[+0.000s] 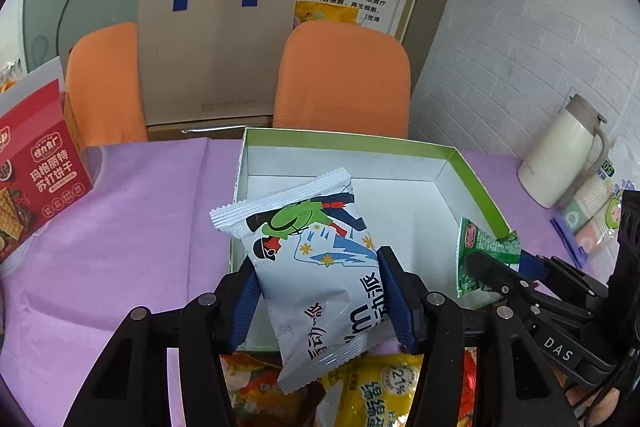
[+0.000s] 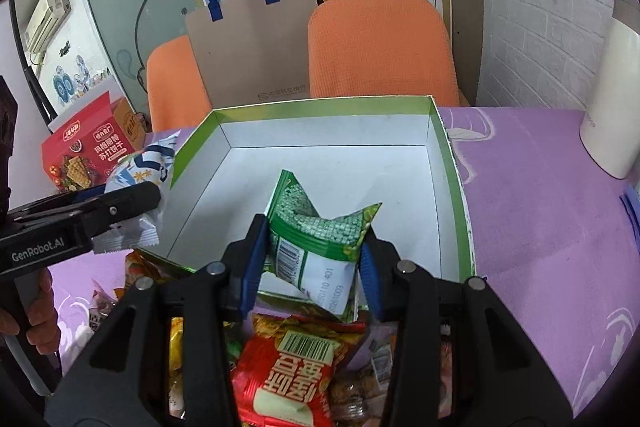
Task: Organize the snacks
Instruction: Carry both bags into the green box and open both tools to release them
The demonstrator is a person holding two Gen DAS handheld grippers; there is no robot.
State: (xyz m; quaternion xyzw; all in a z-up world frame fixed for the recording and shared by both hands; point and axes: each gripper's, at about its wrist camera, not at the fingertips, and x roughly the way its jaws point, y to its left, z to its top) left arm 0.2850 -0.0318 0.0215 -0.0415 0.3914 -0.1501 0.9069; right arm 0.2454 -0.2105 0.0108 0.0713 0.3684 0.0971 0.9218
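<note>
Gripping a white plastic snack packet printed with a green cartoon figure [image 1: 316, 267], left tool [image 1: 318, 297] clenched on its sides, packet tilted over near left rim of open white cardboard box with green outer walls [image 1: 472, 179]. Right tool [image 2: 310, 267] clamped on crumpled green-and-white pea snack pouch [image 2: 320, 239], held above near edge of box floor, otherwise bare. Same green pouch seen from left wrist camera at box's right wall. Heaped below both tools: loose snack packets, among them a yellow bag [image 1: 380, 391] and a red foil packet with barcode [image 2: 292, 375], on worktop under lilac cloth [image 1: 132, 211]. Standing at left: red cracker carton [image 1: 36, 183]; at right: cream lidded jug [image 1: 560, 155]. Behind: two orange chair backs [image 1: 344, 79], brown paper bag with blue handles [image 1: 212, 47].
</note>
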